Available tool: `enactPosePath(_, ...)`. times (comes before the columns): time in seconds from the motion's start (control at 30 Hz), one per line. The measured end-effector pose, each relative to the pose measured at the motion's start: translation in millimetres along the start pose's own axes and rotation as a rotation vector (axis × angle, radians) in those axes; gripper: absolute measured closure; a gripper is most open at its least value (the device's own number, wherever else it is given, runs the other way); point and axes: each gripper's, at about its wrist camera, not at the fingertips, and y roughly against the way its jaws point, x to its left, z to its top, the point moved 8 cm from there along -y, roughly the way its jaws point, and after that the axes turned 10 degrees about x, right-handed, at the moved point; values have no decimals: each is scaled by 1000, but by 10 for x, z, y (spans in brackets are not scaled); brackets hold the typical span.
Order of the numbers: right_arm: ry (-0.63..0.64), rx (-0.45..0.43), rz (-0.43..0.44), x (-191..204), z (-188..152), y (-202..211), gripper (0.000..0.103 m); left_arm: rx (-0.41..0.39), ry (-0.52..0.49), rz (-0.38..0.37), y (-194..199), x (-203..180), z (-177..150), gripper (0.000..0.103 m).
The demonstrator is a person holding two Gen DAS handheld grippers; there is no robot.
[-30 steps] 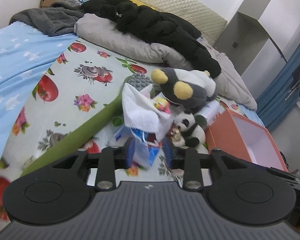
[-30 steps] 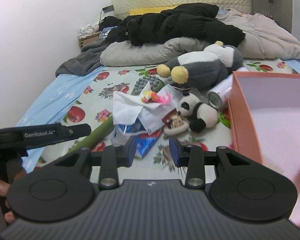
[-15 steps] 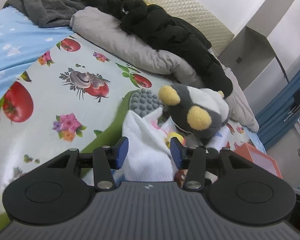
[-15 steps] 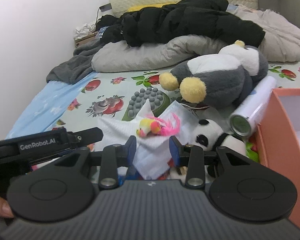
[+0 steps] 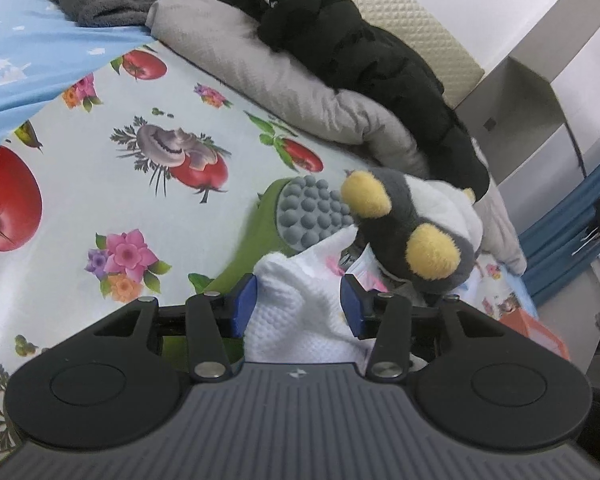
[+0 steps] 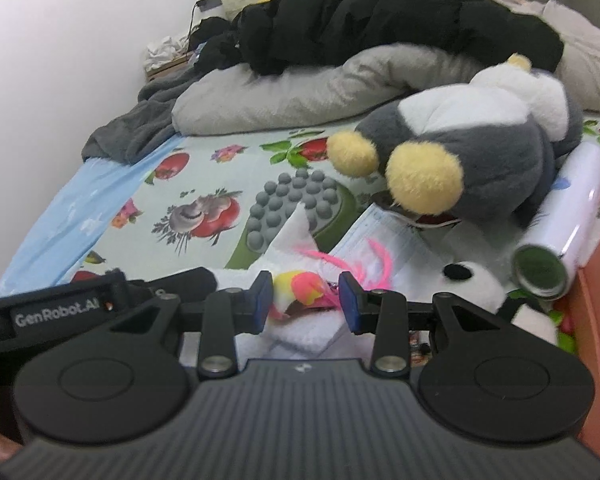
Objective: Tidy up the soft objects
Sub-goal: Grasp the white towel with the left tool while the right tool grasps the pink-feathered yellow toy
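Note:
A white waffle towel (image 5: 300, 316) lies bunched on the flowered bed sheet (image 5: 100, 160). My left gripper (image 5: 298, 308) stands open around its near edge, and the cloth fills the gap between the blue pads. On the towel (image 6: 304, 332) sits a small pink and yellow feathered toy (image 6: 302, 292). My right gripper (image 6: 305, 302) is open with this toy between its fingers and a gap on the right side. A grey penguin plush (image 6: 472, 148) with yellow feet lies just behind it. A small panda plush (image 6: 476, 280) lies to the right.
A green massager with grey nubs (image 5: 308, 216) pokes out from under the towel. A white roll (image 6: 568, 216) leans on an orange box (image 6: 596, 300) at the right. A grey duvet (image 5: 300, 88) and black clothes (image 5: 360, 52) fill the bed's far side.
Both grippers have come forward and down onto the pile. The towel now sits between the left fingers and the pink toy between the right ones. The left jaws widened slightly.

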Motion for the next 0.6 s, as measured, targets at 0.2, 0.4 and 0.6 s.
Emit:
enactPosePath(0.2,3,12,36,-5,-34,-79,63,18,-8,23,-68,21,-26,67)
enactPosePath(0.4,47,-6,32,24,-45,21,69,-6,-35,17,4,-81,-54,90)
enactPosePath(0.6,53,-43,30,59,-19,277,71,-43,-60,5,271,-241,-59,92)
